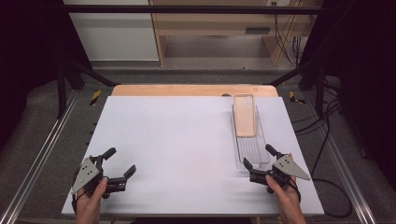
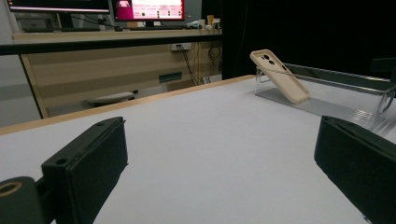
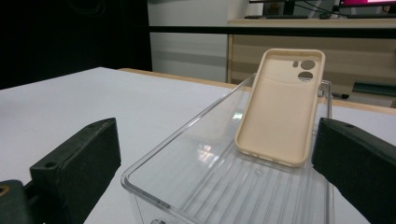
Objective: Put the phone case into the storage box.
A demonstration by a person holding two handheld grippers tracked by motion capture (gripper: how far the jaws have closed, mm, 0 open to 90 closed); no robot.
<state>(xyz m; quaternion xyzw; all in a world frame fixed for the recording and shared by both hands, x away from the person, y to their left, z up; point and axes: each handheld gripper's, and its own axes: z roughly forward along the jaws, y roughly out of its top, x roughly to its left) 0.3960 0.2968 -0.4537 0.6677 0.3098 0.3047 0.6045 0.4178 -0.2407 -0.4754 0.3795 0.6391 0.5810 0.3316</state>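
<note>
At two o'clock, I see the beige phone case leaning in its clear tray for grabbing; my right gripper and left gripper are spread, empty.

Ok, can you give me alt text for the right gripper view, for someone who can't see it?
A beige phone case leans tilted against the far end of a clear ribbed plastic tray on a white table. The open right gripper sits at the tray's near end, one black jaw on each side.
</note>
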